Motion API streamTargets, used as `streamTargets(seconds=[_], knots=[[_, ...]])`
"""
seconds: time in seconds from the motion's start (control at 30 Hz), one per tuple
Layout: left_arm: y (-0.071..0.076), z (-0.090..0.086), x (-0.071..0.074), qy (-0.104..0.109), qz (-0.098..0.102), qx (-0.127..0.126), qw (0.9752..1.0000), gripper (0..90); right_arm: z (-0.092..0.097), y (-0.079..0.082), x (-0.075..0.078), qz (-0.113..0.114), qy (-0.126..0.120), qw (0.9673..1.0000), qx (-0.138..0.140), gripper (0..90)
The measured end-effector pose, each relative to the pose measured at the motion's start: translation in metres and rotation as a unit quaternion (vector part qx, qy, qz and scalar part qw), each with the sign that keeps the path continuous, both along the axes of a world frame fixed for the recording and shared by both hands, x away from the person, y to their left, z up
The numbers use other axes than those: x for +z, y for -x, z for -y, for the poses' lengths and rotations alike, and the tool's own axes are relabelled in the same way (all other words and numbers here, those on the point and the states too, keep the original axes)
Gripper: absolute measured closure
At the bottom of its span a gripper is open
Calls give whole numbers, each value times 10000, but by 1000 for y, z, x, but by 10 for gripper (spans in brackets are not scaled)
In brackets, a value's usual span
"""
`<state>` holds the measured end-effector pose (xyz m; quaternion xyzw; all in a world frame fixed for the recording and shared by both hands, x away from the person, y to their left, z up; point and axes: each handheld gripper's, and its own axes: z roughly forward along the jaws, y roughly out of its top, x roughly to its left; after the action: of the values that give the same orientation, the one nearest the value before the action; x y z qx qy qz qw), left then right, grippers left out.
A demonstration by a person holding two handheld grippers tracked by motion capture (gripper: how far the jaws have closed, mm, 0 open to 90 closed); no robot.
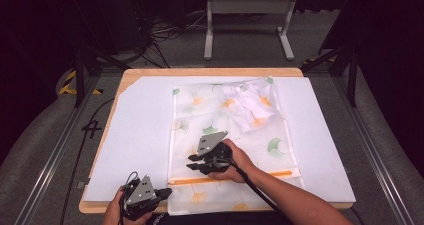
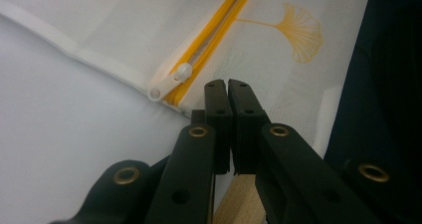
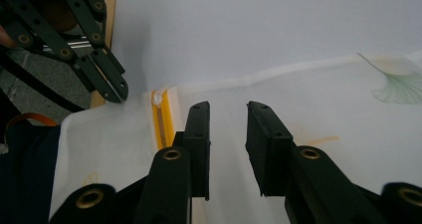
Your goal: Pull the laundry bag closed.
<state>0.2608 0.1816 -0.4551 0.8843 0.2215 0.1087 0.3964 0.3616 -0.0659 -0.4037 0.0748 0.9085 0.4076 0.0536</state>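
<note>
A sheer mesh bag printed with ginkgo leaves lies flat on the white mat, and a white garment is bunched in its far right corner. An orange zipper runs along its near end, its white pull at the left end. My left gripper is shut, with its tips at the bag's near left corner just beside the pull; I cannot tell if mesh is pinched. My right gripper hovers open over the bag, the zipper just left of its jaws, nothing between them.
The white mat covers most of a wooden table. The bag's near end hangs over the table's front edge. Dark floor, cables and a metal stand lie beyond the far side.
</note>
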Motion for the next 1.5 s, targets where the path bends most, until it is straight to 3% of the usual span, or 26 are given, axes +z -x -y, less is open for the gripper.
streamTargets(seconds=[0.03, 0.3, 0.6, 0.7, 0.9, 1.0, 1.07, 1.2, 1.5], knots=[[0, 1, 0, -1, -20, -16, 10000, 879, -13, 1, -4, -94, 36, 9999, 139, 724], [-3, 6, -3, -7, -48, -67, 10000, 869, -47, 5, -12, -363, 100, 9984, 420, 708], [-5, 7, -4, -98, -5, -177, 9998, 900, -68, 7, -23, -629, 370, 9951, 665, 691], [-5, 7, -4, -81, -41, -170, 9998, 900, -73, 8, -29, -604, 529, 9948, 625, 690], [-6, 7, -4, -64, -84, -172, 9998, 900, -78, 4, -34, -630, 569, 9949, 541, 713], [-5, 8, -3, -123, -52, -152, 9998, 900, -78, 4, -35, -677, 546, 9947, 552, 758], [-5, 8, -3, -126, -54, -137, 9998, 900, -78, 5, -33, -665, 483, 9952, 532, 841], [-5, 8, -3, -124, -62, -131, 9998, 900, -75, 5, -32, -769, 425, 9943, 600, 887], [-6, 8, -3, -102, -102, -121, 9998, 900, -66, 5, -23, -732, 325, 9947, 651, 900]])
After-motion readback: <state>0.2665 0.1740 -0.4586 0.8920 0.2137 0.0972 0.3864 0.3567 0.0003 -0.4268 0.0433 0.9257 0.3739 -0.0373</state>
